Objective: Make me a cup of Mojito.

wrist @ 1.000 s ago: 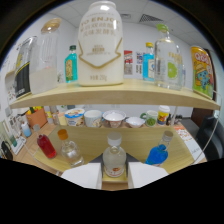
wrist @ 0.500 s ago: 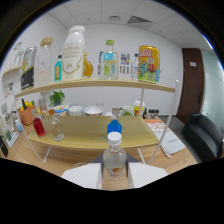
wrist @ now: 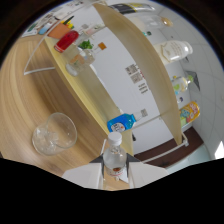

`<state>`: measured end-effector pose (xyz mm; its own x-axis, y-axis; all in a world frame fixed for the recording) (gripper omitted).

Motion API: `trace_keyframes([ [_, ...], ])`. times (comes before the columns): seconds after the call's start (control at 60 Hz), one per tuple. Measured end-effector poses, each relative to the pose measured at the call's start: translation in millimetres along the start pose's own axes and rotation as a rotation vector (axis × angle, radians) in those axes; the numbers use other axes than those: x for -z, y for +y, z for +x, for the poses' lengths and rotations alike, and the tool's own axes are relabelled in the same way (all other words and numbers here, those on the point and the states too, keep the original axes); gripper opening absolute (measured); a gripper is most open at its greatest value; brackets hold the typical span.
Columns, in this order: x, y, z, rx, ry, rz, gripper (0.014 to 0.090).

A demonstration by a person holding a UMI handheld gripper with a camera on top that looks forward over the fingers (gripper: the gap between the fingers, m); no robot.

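My fingers [wrist: 116,172] are clamped on the tilted bottle [wrist: 115,157] beside the glass [wrist: 54,132]; I fear liquid may miss it.

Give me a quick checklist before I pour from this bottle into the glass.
1. Bottle held: ok, it sits between both fingers of the claw, apparently gripped.
2. Cap off: not ok, a white cap is on.
3. Glass ready: ok, it stands upright on the wooden table, with what looks like ice inside.
4. Bottle mouth over the glass: not ok, the glass is off to one side of the bottle.
5. Liquid level in the bottle: cannot tell.
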<state>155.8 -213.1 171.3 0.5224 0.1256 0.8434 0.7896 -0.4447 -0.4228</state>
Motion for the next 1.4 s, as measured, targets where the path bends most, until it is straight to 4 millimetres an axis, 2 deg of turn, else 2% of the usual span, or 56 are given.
trace_keyframes([
  [0.167,1.4,-32.1,7.4,0.421,0.117,0.093,0.0336],
  [0.4,4.2,-62.3,3.2,0.894,0.238,0.174,0.0335],
  [0.6,1.0,-64.0,-0.9,1.107,0.262,0.181,0.0336],
  [0.767,2.7,-63.8,0.3,1.099,0.254,0.199,0.0335],
  [0.833,5.5,-66.6,3.0,1.039,0.241,0.222,0.0337],
  [0.9,11.1,-70.8,8.6,0.897,0.213,0.246,0.0336],
  [1.083,30.7,-80.2,36.7,0.204,0.038,0.299,0.0339],
  [1.183,33.4,-76.9,42.9,-0.189,-0.079,0.314,0.034],
  [1.283,27.9,-61.9,36.7,-0.501,-0.186,0.309,0.0341],
  [1.4,9.1,-36.1,11.7,-0.736,-0.292,0.253,0.034],
])
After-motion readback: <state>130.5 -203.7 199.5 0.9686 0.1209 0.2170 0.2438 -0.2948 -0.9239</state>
